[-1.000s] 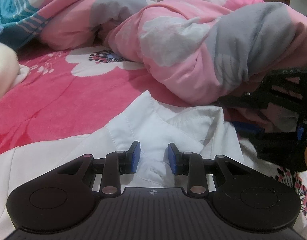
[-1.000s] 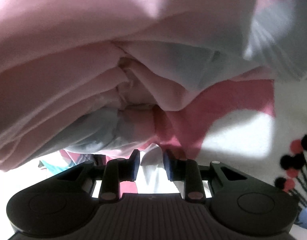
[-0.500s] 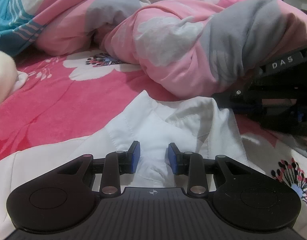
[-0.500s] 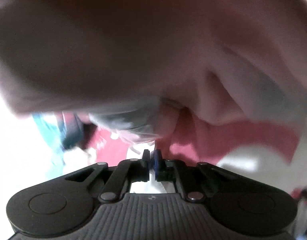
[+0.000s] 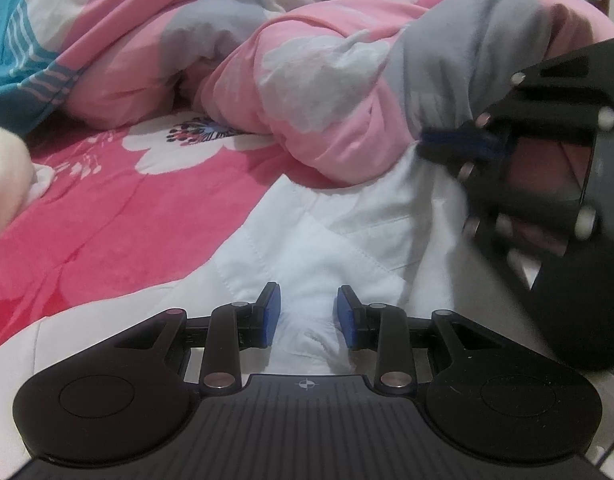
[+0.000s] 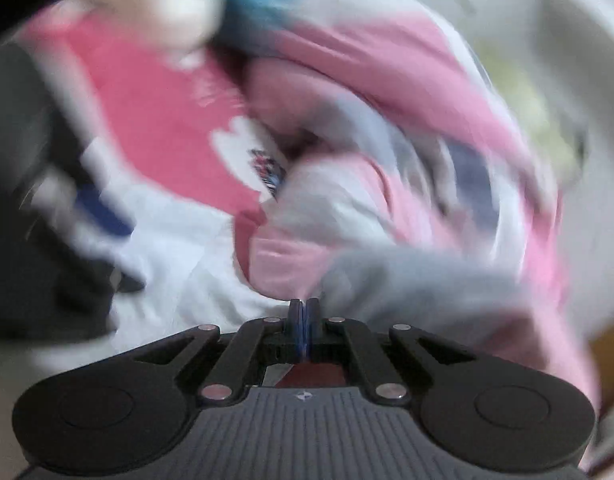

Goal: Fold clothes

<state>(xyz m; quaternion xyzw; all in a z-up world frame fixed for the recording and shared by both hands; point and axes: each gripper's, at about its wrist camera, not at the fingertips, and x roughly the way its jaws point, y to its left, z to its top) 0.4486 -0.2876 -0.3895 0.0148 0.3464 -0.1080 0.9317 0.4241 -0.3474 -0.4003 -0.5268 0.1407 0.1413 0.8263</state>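
A: Left wrist view first. What is the surface?

B: A bed. The sheet point(image 5: 119, 216) is bright pink with white flowers. A bunched quilt point(image 5: 327, 92) in pale pink, grey and white lies across the far side, and a teal striped cloth point(image 5: 11, 60) sits at the far left. A strip of yellow-brown wood shows at the top right corner.

A: And the shirt?

B: The white shirt point(image 5: 347, 248) lies flat on the sheet, collar toward the quilt. The left gripper point(image 5: 309, 316) rests over it with its blue pads apart and a small bunch of shirt cloth between them; I cannot tell whether the pads press on it.

A: The other tool?

B: The right gripper point(image 5: 459, 142) is at the right edge, blurred, its tip at the shirt's far right corner beside the quilt.

A: Any writing?

B: Only a small crosshair mark on the gripper body.

A: Right wrist view?

B: Heavily smeared. The right gripper point(image 6: 303, 320) has its fingers pressed together; whether cloth is pinched I cannot tell. Beyond it lie the shirt point(image 6: 179, 256), sheet point(image 6: 155, 120) and quilt point(image 6: 387, 200), with a pale wall point(image 6: 579, 60) at right. The left gripper point(image 6: 103, 216) is a dark blur at left.
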